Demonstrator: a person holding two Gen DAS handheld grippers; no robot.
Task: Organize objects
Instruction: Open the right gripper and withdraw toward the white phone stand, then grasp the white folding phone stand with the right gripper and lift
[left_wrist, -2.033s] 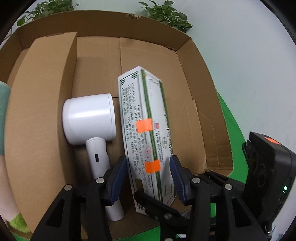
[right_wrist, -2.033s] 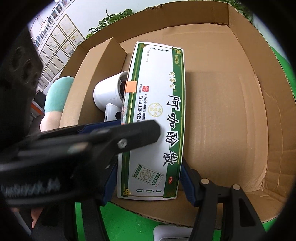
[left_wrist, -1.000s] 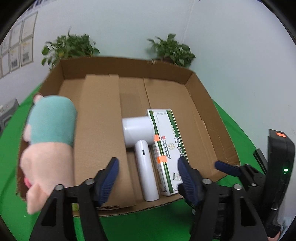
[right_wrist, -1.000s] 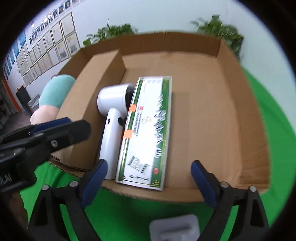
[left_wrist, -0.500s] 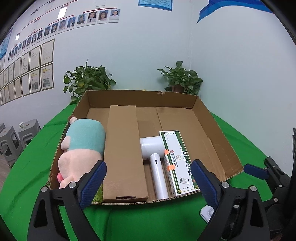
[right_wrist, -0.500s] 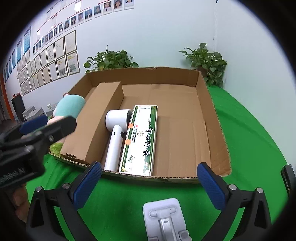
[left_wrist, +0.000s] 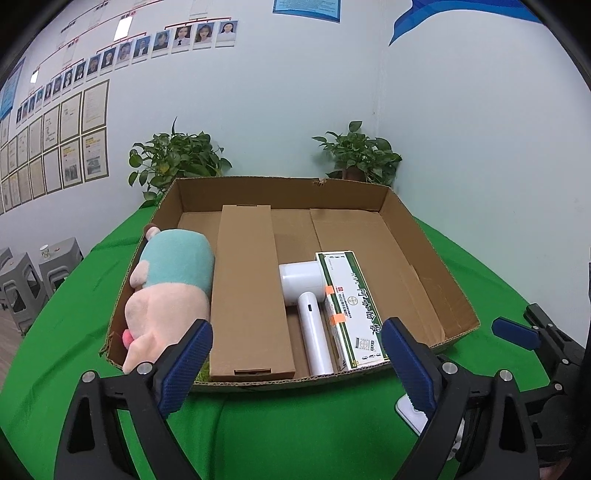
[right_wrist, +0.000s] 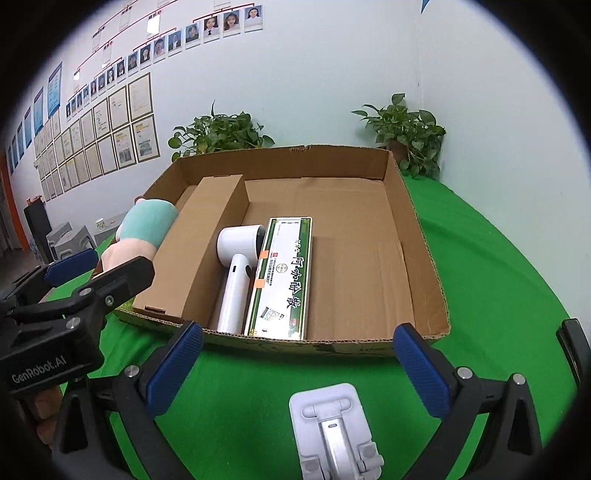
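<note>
From the left wrist view: left hand-held gripper with blue-padded black fingers (left_wrist: 297, 356) spread wide and holding nothing, poised low over the green cloth-covered table (left_wrist: 295, 424) just short of the wide shallow brown cardboard tray (left_wrist: 432, 254) — probably drawn clear so the packed row can be judged. Inside, packed side by side against the near wall, likely to leave the right half of the floor free: pink-and-teal plush toy (left_wrist: 168, 284) wedged in the left corner and bulging over the rim, long flat brown cardboard box (left_wrist: 247, 288) lying lengthwise beside it, white handheld hair dryer (left_wrist: 306, 299) with its handle toward the camera, then the green-and-white printed medicine carton with orange tape tabs (left_wrist: 351, 306) touching the dryer's head. At lower right, a corner of a white plastic folding stand (left_wrist: 412, 413) on the cloth, outside the tray, mostly hidden behind the finger. From the right wrist view: right hand-held gripper with the same blue pads (right_wrist: 297, 363) likewise spread and empty, straddling that white stand (right_wrist: 334, 424) lying flat just before the tray's near wall (right_wrist: 295, 345) — seemingly the one piece not yet put away. Same order in the tray: plush (right_wrist: 142, 230), brown box (right_wrist: 199, 243), dryer (right_wrist: 236, 266), carton (right_wrist: 282, 284), and bare cardboard floor to the right, room enough for the stand by the look of it
</note>
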